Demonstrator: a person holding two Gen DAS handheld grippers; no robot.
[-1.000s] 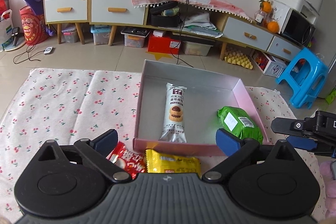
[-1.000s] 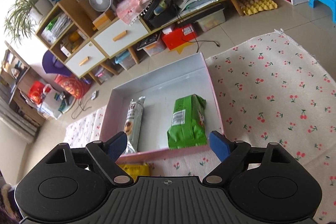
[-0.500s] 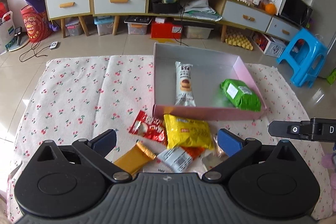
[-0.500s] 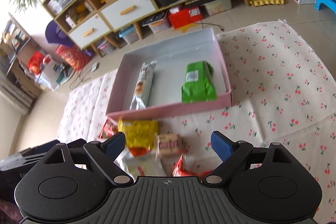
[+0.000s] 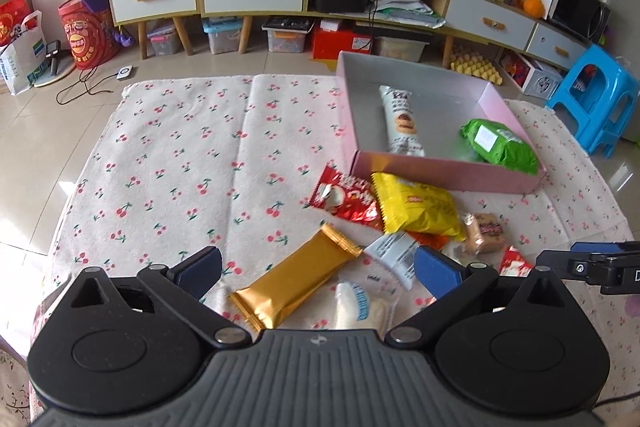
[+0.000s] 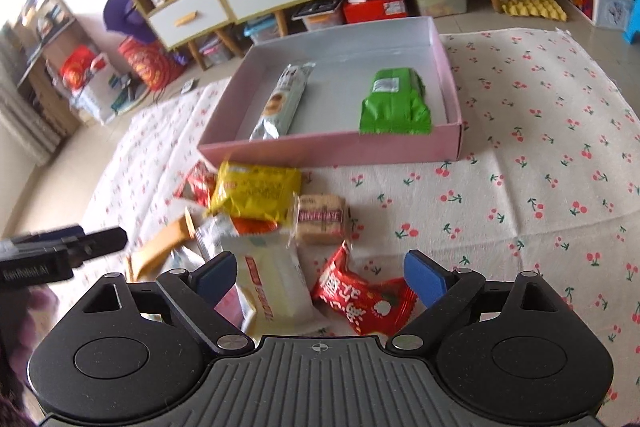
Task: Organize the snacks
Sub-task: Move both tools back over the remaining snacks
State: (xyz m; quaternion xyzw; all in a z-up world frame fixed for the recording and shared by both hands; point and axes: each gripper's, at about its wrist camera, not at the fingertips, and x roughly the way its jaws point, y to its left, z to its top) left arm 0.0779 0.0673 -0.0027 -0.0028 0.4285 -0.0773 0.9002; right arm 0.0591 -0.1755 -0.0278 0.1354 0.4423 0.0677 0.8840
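Two snacks lie inside the pink box (image 6: pixel 332 147), which sits on the cherry-print cloth (image 5: pixel 180 155) toward the upper middle of the right wrist view: a long white biscuit pack (image 6: pixel 282 103) on its left side and a green pouch (image 6: pixel 394 105) on its right, well apart. Just below the box's near wall, a loose heap of snacks rests on the cloth (overlapping one another): a yellow bag (image 6: pixel 256 191), a tan biscuit pack (image 6: pixel 322 219), a red packet (image 6: pixel 360 297), a white packet (image 6: pixel 274 277) and a gold bar (image 5: pixel 296 279). Left gripper (image 5: pixel 318 273) and right gripper (image 6: pixel 318 277) both hover over the heap with jaws spread wide, holding nothing.
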